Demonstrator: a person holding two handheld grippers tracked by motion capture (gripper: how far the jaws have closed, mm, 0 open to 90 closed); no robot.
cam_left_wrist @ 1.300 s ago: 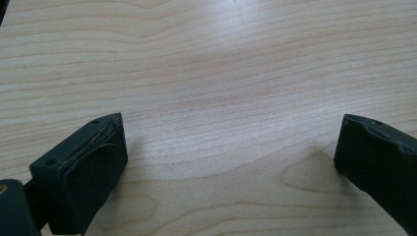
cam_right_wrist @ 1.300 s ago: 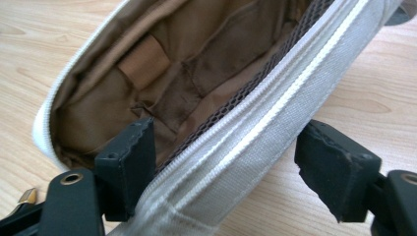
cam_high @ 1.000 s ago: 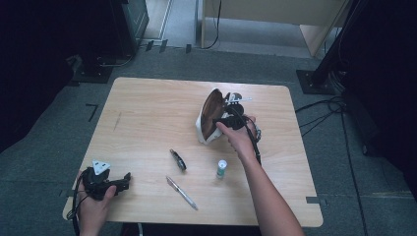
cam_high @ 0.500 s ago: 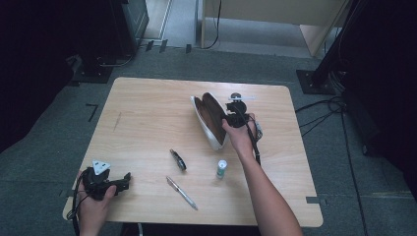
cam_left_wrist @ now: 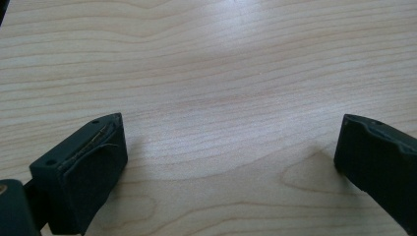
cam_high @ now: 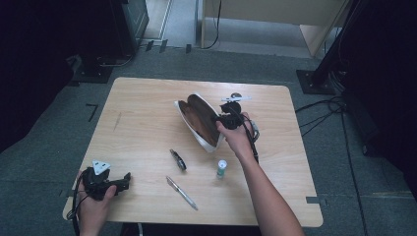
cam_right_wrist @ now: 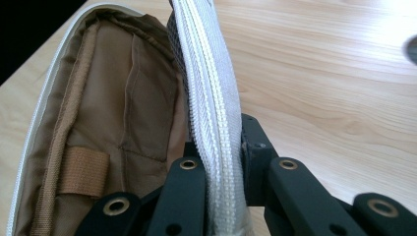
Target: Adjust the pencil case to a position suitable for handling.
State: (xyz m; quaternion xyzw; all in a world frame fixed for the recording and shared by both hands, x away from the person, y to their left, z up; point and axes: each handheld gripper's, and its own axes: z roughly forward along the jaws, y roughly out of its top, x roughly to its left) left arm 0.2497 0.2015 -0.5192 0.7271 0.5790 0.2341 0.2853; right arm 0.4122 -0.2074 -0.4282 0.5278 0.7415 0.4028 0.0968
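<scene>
A white zip pouch (cam_high: 212, 144) with brown lining (cam_right_wrist: 113, 113) lies open on the wooden table (cam_high: 142, 113), right of the middle. My right gripper (cam_high: 223, 119) is at its right rim, and its jaws have just been closing. They are shut on the white zipper edge (cam_right_wrist: 211, 98), which runs up between the two jaws (cam_right_wrist: 219, 147). My left gripper (cam_high: 125, 181) rests at the table's front left corner. It is open (cam_left_wrist: 228, 147) over bare wood with nothing between its fingers.
A silver pen (cam_high: 182, 192) and a small dark folded tool (cam_high: 178, 160) lie in front of the pouch. A small white and green tube (cam_high: 222, 168) stands by the right forearm. A flat white piece (cam_high: 235, 98) lies behind the pouch.
The pouch has tipped from nearly upright to lying lower and further left, with its mouth spread wider. The right hand shifted slightly with it. The left hand has stayed still.
</scene>
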